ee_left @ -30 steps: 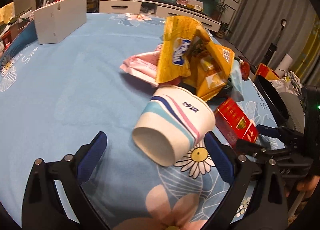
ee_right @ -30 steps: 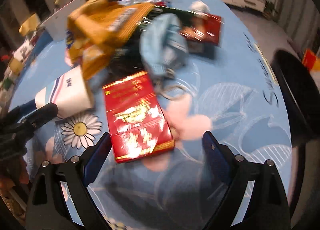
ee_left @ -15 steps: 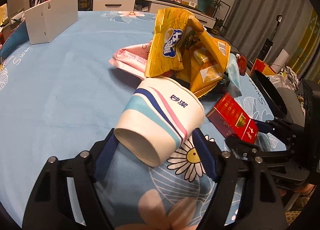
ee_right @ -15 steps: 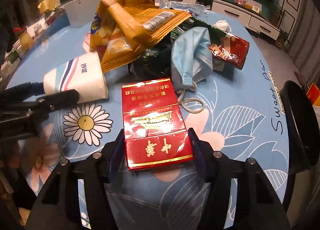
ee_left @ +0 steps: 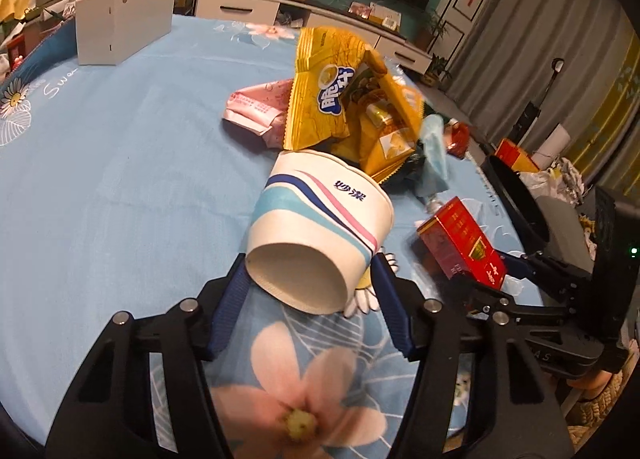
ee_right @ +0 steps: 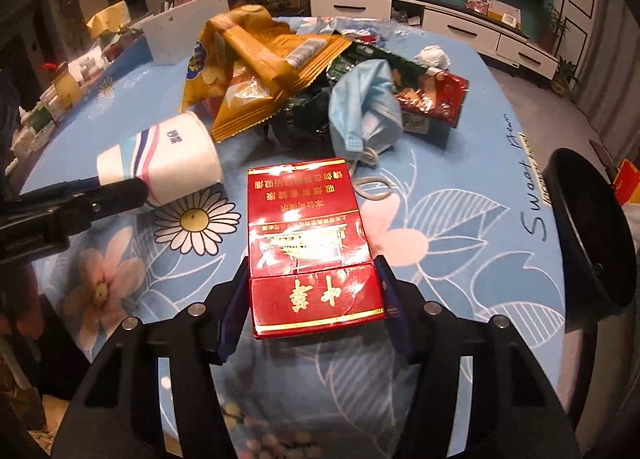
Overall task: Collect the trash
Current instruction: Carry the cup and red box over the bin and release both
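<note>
The left gripper [ee_left: 308, 299] is closing on the paper cup [ee_left: 320, 231] between its pads; the right gripper [ee_right: 314, 295] clamps the red carton [ee_right: 310, 243]. Nothing is binned yet — the wrapper pile [ee_right: 276, 71] remains far on the table [ee_right: 460, 227], the black bin [ee_right: 592, 235] at right.

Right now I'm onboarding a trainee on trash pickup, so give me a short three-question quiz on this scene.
1. True or false: the paper cup stands upright.
2. Which item sits between the right tongs? A) blue face mask B) red box C) yellow snack bag
3. Fill in: the left tongs close around the ____.

Key: 1 false, it lies on its side; 2 B; 3 paper cup.
</note>
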The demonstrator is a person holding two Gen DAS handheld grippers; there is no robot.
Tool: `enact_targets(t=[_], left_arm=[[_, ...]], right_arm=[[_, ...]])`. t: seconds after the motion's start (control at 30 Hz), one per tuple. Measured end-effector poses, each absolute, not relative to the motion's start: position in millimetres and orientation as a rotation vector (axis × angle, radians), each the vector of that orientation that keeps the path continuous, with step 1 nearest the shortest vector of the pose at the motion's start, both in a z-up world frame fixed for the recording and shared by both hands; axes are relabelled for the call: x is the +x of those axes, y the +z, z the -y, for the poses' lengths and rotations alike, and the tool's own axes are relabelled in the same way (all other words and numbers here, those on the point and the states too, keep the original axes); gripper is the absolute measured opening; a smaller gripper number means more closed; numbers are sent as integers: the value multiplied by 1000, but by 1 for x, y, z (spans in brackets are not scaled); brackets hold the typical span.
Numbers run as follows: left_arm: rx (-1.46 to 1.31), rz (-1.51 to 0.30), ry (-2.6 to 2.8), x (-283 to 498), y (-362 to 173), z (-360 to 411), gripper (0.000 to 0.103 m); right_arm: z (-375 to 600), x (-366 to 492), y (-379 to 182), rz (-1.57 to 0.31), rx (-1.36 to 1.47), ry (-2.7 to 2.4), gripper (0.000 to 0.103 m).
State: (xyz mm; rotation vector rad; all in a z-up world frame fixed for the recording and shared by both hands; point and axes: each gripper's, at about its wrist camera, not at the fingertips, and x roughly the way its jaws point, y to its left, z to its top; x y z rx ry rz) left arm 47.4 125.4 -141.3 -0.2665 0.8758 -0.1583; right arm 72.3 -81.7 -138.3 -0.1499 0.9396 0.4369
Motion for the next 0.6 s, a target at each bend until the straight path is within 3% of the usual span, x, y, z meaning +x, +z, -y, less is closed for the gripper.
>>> enact_targets(t=[0.6], left_arm=[[-185, -778, -240, 20, -86, -88, 62]], right_arm=[[132, 64, -105, -846, -21, 380, 59]])
